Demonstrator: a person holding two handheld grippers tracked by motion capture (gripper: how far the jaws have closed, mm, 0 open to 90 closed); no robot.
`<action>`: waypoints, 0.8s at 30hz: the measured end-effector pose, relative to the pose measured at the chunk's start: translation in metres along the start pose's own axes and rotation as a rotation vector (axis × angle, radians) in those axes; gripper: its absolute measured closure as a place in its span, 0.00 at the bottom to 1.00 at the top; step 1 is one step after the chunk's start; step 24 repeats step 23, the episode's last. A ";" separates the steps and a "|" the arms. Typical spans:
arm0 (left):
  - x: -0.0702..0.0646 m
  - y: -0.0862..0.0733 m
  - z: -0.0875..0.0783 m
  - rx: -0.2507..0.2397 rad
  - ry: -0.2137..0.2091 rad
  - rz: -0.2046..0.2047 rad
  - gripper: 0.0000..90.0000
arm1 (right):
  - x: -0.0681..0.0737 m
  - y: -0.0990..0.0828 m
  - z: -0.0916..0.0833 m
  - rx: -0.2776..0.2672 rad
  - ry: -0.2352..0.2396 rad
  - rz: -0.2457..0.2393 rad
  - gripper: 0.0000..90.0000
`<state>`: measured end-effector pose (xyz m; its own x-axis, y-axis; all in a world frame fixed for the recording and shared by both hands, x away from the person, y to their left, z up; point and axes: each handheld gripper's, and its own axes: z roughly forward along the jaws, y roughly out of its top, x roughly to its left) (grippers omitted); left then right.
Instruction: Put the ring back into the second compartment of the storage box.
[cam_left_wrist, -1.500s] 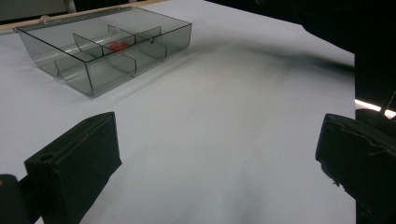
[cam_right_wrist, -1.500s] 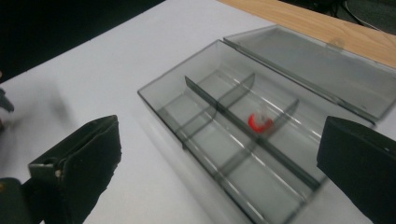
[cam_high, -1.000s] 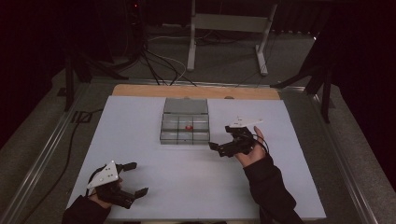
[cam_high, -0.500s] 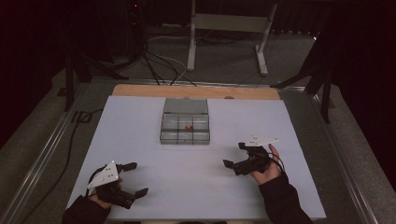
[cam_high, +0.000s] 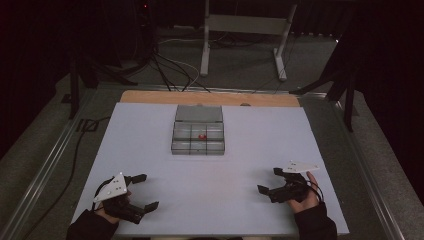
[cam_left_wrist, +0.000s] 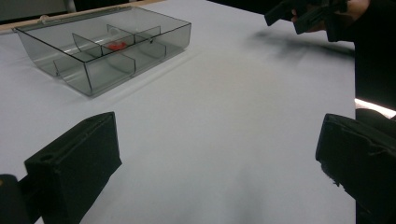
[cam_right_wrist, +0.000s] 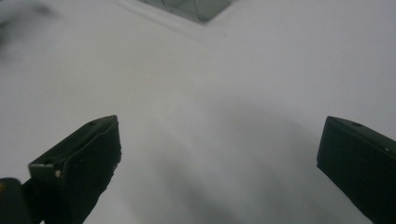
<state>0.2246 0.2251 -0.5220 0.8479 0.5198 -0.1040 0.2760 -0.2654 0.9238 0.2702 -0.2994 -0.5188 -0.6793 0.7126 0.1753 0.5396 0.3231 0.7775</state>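
Note:
A clear grey compartment box (cam_high: 197, 137) lies open at the middle of the white table (cam_high: 140, 135), with a small red piece (cam_high: 202, 136) in one of its middle cells. My left gripper (cam_high: 146, 191) rests open at the near left, nothing between its jaws. At the near right my right gripper (cam_high: 269, 180) is open too and holds nothing. In the left gripper view the box (cam_left_wrist: 107, 46) with the red piece (cam_left_wrist: 115, 45) sits ahead of the left gripper (cam_left_wrist: 217, 158), and the right gripper (cam_left_wrist: 308, 11) shows far off. The right gripper (cam_right_wrist: 219, 154) looks onto bare table.
A wooden strip (cam_high: 150, 96) borders the table's far edge. Beyond it the floor holds cables (cam_high: 170, 65) and a metal stand (cam_high: 242, 30). Metal rails (cam_high: 45, 170) run along both sides of the table.
My right gripper has drawn back from beside the box toward the table's near right edge, staying open. The left gripper has stayed in place.

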 end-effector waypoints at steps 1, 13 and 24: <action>0.000 0.000 0.000 0.001 0.000 0.000 0.00 | -0.002 -0.003 -0.003 0.001 -0.005 0.008 0.00; 0.000 0.000 0.001 0.005 -0.001 -0.002 0.00 | -0.012 -0.024 -0.020 -0.007 -0.054 0.070 0.00; 0.000 0.000 0.001 0.005 -0.001 -0.001 0.00 | -0.011 -0.024 -0.018 -0.001 -0.056 0.061 0.00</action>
